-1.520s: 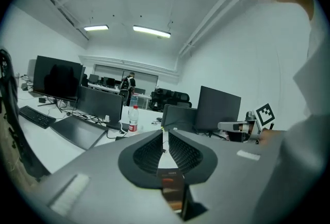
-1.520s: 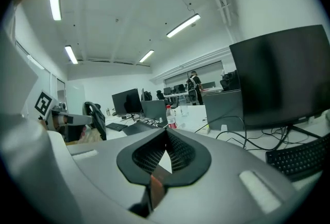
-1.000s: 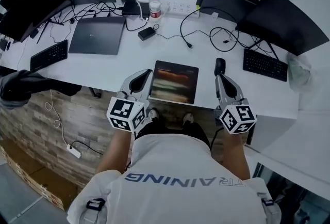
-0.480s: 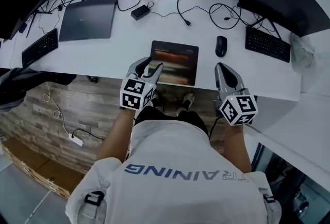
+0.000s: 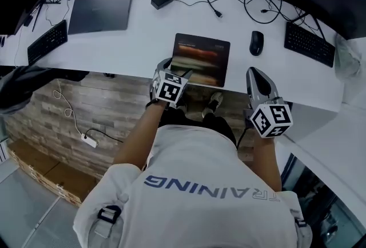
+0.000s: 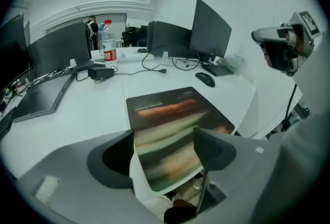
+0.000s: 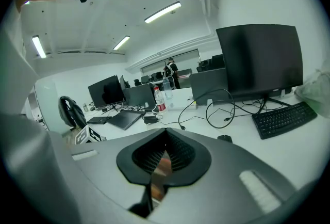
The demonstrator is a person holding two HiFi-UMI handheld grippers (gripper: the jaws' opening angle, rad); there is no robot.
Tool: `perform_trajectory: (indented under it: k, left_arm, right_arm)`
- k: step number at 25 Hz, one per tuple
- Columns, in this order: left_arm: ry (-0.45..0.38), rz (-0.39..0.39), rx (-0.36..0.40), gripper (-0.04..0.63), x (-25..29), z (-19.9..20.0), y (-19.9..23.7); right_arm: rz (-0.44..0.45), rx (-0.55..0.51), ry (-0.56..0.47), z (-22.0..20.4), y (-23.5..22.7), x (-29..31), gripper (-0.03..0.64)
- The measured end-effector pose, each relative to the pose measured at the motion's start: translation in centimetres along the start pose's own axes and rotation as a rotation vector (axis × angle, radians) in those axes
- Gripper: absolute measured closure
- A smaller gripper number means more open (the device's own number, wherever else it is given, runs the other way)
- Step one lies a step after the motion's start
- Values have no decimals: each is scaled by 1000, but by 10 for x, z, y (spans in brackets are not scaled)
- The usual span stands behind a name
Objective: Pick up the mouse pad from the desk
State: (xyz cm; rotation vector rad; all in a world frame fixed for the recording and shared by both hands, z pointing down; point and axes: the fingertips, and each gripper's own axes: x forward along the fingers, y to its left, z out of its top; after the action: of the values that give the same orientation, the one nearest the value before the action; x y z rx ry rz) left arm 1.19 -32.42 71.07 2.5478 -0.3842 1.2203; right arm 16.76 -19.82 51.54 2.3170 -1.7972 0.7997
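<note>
Mouse pad (image 5: 200, 60), seemingly thin, light and floppy, lay flat at the tabletop's (image 5: 143, 41) near edge, its slightly overhanging border the likeliest pinch point, between the left gripper's (image 5: 176, 70) fingers, which were opening wide, while the right gripper's (image 5: 258, 78) fingers were closed on nothing.

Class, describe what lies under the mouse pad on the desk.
The mouse pad lies flat on the white desk; its near edge reaches the desk's front edge. Whatever sits directly beneath it is covered and cannot be seen.
</note>
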Motion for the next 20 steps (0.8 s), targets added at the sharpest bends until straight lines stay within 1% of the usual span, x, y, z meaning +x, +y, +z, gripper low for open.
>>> perform_trajectory:
  k: [2, 5, 8, 12, 20]
  left_arm:
    - [34, 16, -16, 243, 7, -12, 4]
    - [72, 14, -44, 241, 15, -26, 6]
    - [100, 21, -40, 241, 20, -34, 4]
    - [108, 65, -26, 242, 20, -36, 6]
    - [136, 103, -62, 259, 20, -37, 4]
  right_arm:
    - [1, 6, 7, -3, 0, 1, 601]
    - [3, 8, 14, -6, -3, 2, 601]
    - [2, 9, 18, -6, -8, 3, 601]
    - [9, 12, 23, -7, -7, 5, 601]
    - [25, 8, 25, -9, -4, 6, 601]
